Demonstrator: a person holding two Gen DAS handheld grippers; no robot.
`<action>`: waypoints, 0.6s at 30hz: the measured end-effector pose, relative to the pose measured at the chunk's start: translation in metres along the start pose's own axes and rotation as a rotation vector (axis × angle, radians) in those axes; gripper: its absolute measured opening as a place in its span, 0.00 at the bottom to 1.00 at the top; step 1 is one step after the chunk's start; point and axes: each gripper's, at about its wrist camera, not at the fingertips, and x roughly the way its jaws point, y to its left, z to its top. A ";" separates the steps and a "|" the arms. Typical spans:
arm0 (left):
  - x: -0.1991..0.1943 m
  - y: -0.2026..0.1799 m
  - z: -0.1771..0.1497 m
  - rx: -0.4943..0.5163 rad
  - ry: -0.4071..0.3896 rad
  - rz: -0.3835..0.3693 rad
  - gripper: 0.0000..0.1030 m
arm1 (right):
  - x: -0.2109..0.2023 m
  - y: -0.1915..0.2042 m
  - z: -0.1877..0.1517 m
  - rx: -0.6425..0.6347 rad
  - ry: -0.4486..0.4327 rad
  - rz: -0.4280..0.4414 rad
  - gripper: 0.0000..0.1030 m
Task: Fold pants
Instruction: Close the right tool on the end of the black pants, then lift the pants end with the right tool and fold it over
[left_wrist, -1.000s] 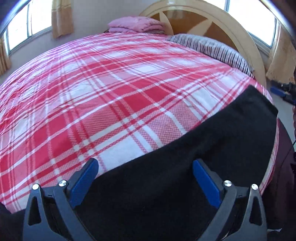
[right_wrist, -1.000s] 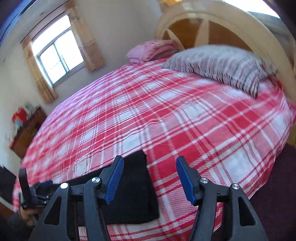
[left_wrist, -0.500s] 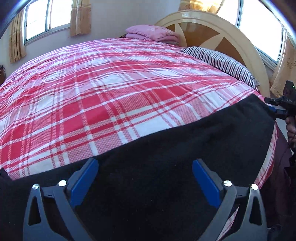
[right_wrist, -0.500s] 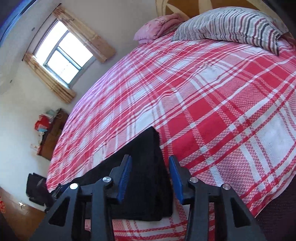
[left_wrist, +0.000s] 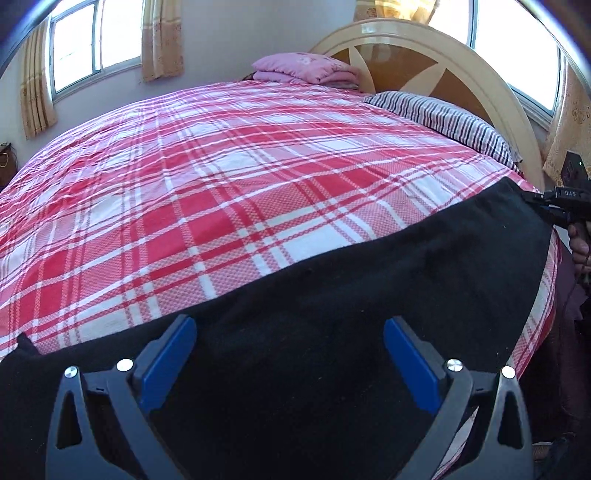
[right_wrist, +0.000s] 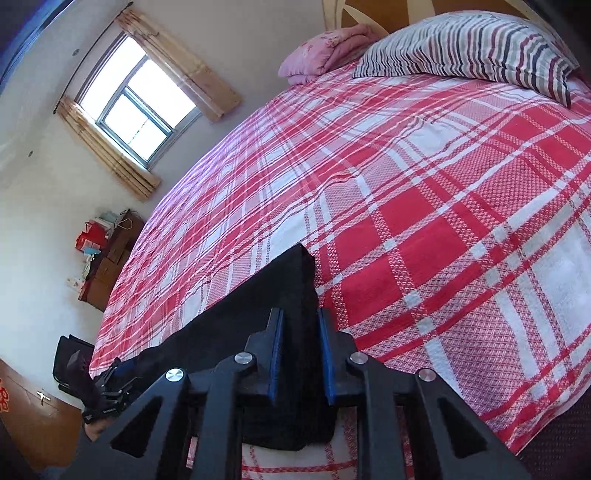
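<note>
1. The black fabric pants (left_wrist: 369, 295) lie stretched along the near edge of the red-and-white plaid bedspread (left_wrist: 221, 192).
2. The left gripper (left_wrist: 290, 354) hovers over them, jaws spread wide.
3. The right gripper (right_wrist: 300, 354) pinches the pants' end.

Plaid bedspread (left_wrist: 229, 192); striped pillow (right_wrist: 480, 48)

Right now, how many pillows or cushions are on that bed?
2. A striped pillow lies by the headboard; a pink folded cushion or blanket sits beside it, at the bed's far corner. More may be hidden out of view.
</note>
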 end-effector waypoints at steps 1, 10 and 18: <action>-0.001 0.002 -0.001 -0.004 -0.001 0.003 1.00 | 0.000 0.000 -0.001 0.003 -0.003 0.004 0.19; -0.029 0.042 -0.017 -0.021 -0.012 0.096 1.00 | -0.006 -0.001 -0.003 0.041 -0.025 0.047 0.12; -0.068 0.140 -0.039 -0.127 0.019 0.284 1.00 | -0.022 0.035 -0.002 -0.016 -0.097 0.069 0.11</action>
